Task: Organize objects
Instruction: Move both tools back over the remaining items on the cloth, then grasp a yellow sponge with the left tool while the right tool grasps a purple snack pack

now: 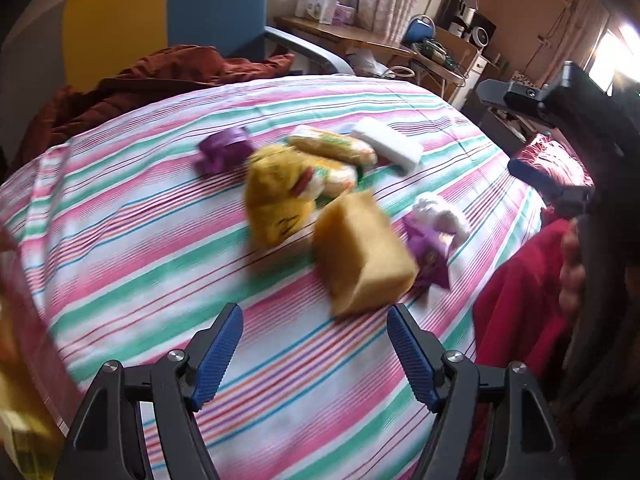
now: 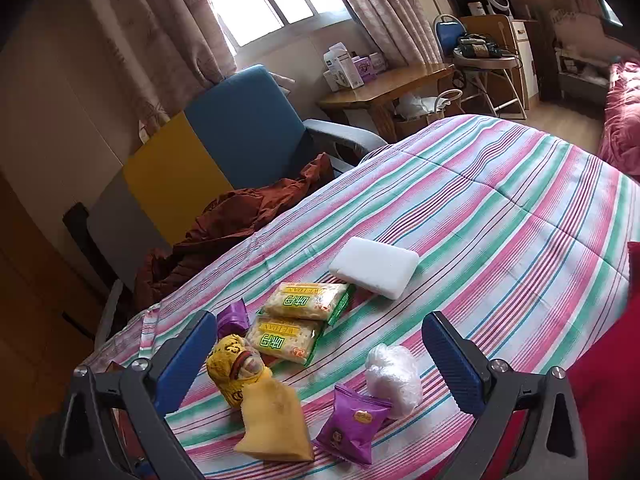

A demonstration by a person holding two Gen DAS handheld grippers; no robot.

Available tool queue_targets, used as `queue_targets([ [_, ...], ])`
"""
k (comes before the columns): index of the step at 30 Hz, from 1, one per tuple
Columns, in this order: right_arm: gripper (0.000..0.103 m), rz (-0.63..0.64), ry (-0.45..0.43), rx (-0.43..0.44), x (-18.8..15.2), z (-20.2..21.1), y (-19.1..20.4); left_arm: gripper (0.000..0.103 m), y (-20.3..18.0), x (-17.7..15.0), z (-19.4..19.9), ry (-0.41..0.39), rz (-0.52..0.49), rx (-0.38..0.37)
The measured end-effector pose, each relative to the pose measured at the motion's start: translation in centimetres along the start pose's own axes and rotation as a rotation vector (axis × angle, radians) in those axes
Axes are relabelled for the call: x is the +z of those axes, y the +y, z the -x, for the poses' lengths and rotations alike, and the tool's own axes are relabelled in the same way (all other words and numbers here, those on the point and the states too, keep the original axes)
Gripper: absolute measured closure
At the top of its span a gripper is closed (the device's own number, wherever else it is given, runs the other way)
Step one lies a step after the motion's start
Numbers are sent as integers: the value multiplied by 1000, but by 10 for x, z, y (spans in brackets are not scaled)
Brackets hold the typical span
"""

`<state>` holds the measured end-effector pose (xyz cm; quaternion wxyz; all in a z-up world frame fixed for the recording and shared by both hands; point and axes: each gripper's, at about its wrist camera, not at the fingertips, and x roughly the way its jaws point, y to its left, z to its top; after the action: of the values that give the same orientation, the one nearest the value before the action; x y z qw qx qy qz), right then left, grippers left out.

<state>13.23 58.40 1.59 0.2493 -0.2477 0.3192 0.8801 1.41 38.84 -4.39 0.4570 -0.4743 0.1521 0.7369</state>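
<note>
Both grippers, left [image 1: 315, 354] and right [image 2: 320, 364], are spread wide and hold nothing. The sponge [image 2: 276, 424] lies on the quilt [image 2: 500, 216] beside a purple packet [image 2: 352, 428].

Left gripper [image 1: 315, 354] hangs with its blue fingers spread wide, bare striped quilt [image 1: 140, 248] between them. Just past the right fingertip sits the tan sponge block [image 1: 364, 254], blurred, with the purple snack packet [image 1: 428, 254] beside it. Left of the fingers, open quilt. Right gripper [image 2: 320, 364] is spread too, and the gap is crowded: yellow foil pouch [image 2: 232, 372] by the left finger, crinkled clear plastic bag [image 2: 394, 374] nearer the right finger. Beyond the white foam block [image 2: 374, 266], free quilt.
</note>
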Motion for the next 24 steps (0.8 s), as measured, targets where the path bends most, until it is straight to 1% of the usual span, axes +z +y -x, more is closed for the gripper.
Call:
queue_targets([
  [4, 0, 6, 7, 8, 0, -2, 1, 27, -17, 20, -15, 1, -12, -32],
  [7, 0, 15, 8, 14, 0, -3, 3, 27, -27, 34, -34, 10, -29, 1],
  [11, 0, 13, 12, 20, -1, -4, 2, 27, -31, 42, -61, 47, -27, 6],
  [12, 0, 13, 13, 20, -1, -4, 2, 29, -31, 41, -66, 56, -33, 14],
  [13, 0, 14, 15, 19, 0, -4, 2, 37, -28, 38, -70, 70, -27, 17],
  [14, 0, 13, 16, 18, 0, -4, 2, 40, -20, 34, -72, 79, 9, -37],
  [15, 0, 13, 18, 17, 0, -5, 2, 43, -14, 30, -68, 68, 38, -63],
  [16, 0, 11, 19, 16, 0, -5, 1, 47, -10, 27, -62, 57, 47, -74],
  [17, 0, 9, 19, 15, 0, -5, 1, 49, -7, 24, -55, 41, 47, -79],
  [18, 0, 8, 19, 15, 0, -5, 1, 54, -7, 21, -48, 28, 45, -78],
  [19, 0, 9, 22, 11, 0, -5, 1, 56, -5, 16, -38, 10, 40, -75],
  [21, 0, 13, 27, 1, 0, -7, 2, 58, -2, 6, -21, -12, 31, -67],
  [24, 0, 24, 40, -15, -1, -10, 4, 59, 3, -10, 1, -38, 22, -37],
])
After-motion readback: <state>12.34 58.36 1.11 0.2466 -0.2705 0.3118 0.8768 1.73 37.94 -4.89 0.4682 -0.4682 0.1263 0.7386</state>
